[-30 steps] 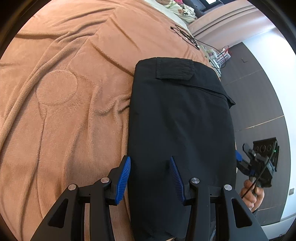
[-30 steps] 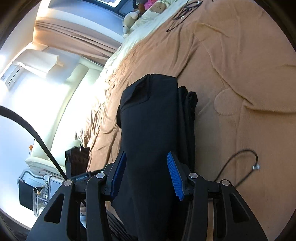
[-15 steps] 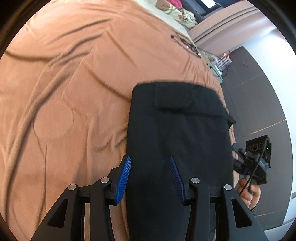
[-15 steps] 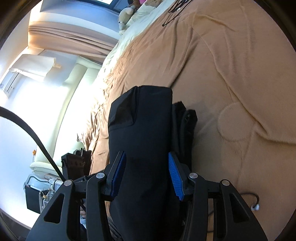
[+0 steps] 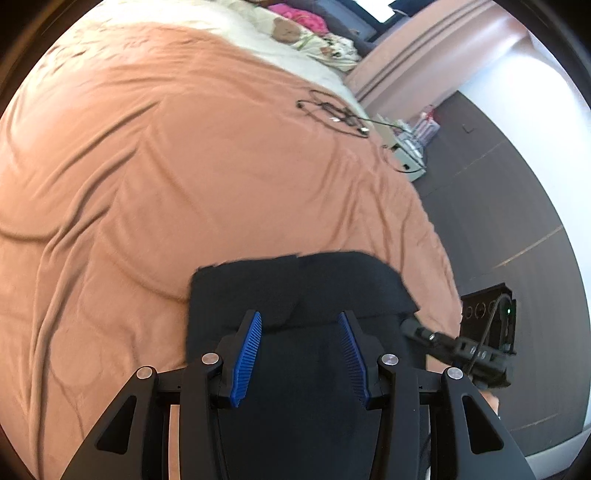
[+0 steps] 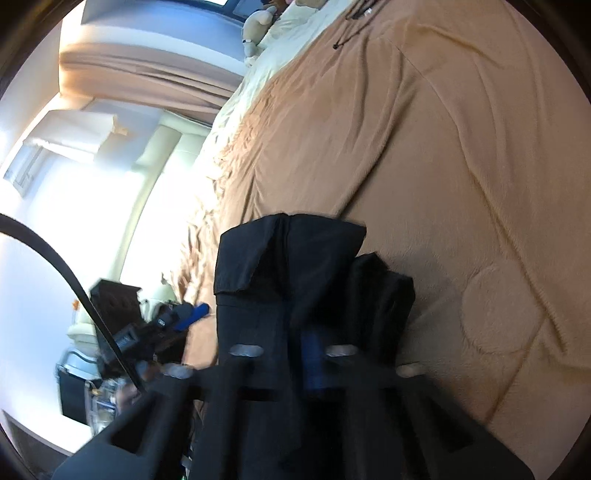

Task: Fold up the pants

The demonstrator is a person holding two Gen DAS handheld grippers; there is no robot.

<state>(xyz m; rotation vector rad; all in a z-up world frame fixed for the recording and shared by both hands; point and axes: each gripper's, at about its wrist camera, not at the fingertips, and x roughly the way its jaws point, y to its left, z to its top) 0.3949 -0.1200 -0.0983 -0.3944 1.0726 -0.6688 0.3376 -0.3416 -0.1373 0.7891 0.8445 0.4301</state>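
The black pants (image 5: 295,291) lie folded on the brown blanket (image 5: 184,166), near its right edge. My left gripper (image 5: 301,343) is open, its blue pads (image 5: 247,354) standing above the near part of the pants. In the right wrist view the pants (image 6: 288,266) fill the lower middle, with a folded stack at their right side. My right gripper (image 6: 295,354) is blurred; its fingers stand close together with black cloth between them. The right gripper also shows in the left wrist view (image 5: 476,350), at the pants' right edge.
A tangle of black cables (image 5: 332,114) lies on the far part of the blanket. Pillows and soft toys (image 5: 295,33) sit at the head of the bed. A bedside stand (image 5: 410,155) is beyond the bed's right edge, with dark floor (image 5: 509,221) beside it.
The right gripper's fingers have closed from wide open onto the pants' edge. Both cameras have drawn back and tilted up, so the pants look shorter and lower in view.
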